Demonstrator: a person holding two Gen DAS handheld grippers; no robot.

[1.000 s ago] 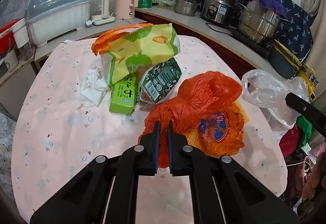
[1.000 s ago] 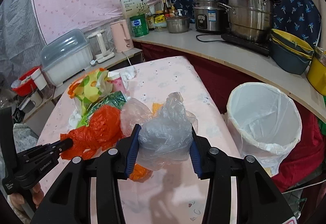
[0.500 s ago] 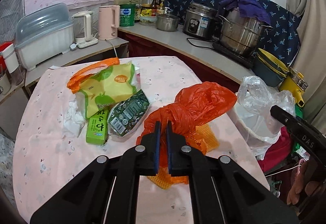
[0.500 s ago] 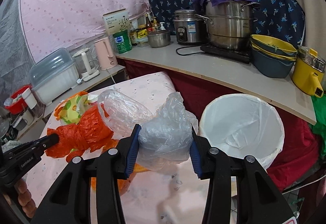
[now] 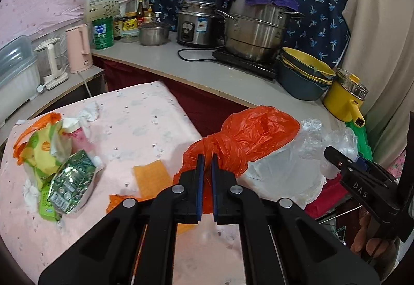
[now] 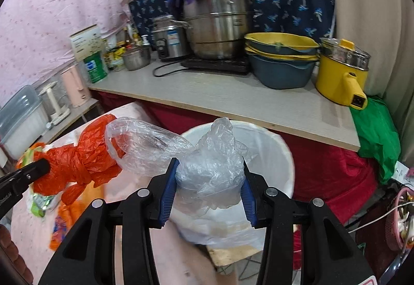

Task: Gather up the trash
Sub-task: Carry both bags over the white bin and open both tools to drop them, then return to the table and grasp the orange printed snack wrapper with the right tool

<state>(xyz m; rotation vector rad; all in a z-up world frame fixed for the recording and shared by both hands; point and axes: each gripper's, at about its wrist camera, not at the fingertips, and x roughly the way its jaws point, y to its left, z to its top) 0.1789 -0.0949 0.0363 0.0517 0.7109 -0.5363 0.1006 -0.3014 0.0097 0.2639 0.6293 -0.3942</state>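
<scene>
My left gripper (image 5: 207, 159) is shut on a crumpled orange plastic bag (image 5: 248, 137) and holds it in the air past the table's right edge, over the white-lined trash bin (image 5: 279, 171). My right gripper (image 6: 208, 181) is shut on a clear plastic bag (image 6: 209, 168) and holds it above the same bin (image 6: 274, 145). The orange bag (image 6: 80, 160) hangs just left of the clear bag in the right wrist view. More trash lies on the pink table (image 5: 145, 114): a yellow-green snack bag (image 5: 44, 150), a dark green packet (image 5: 72, 178), white tissue (image 5: 89, 112) and an orange net (image 5: 151, 176).
A grey counter (image 5: 207, 75) behind the bin holds a large steel pot (image 5: 256, 28), a rice cooker (image 5: 198, 23), stacked bowls (image 5: 305, 75) and a yellow pot (image 5: 346, 96). A pink kettle (image 5: 79, 48) stands at the left. A green bag (image 6: 377, 137) hangs right of the bin.
Both grippers have swung right from over the table to above the bin, carrying their bags. The orange bag was lifted off the table, leaving the orange net behind.
</scene>
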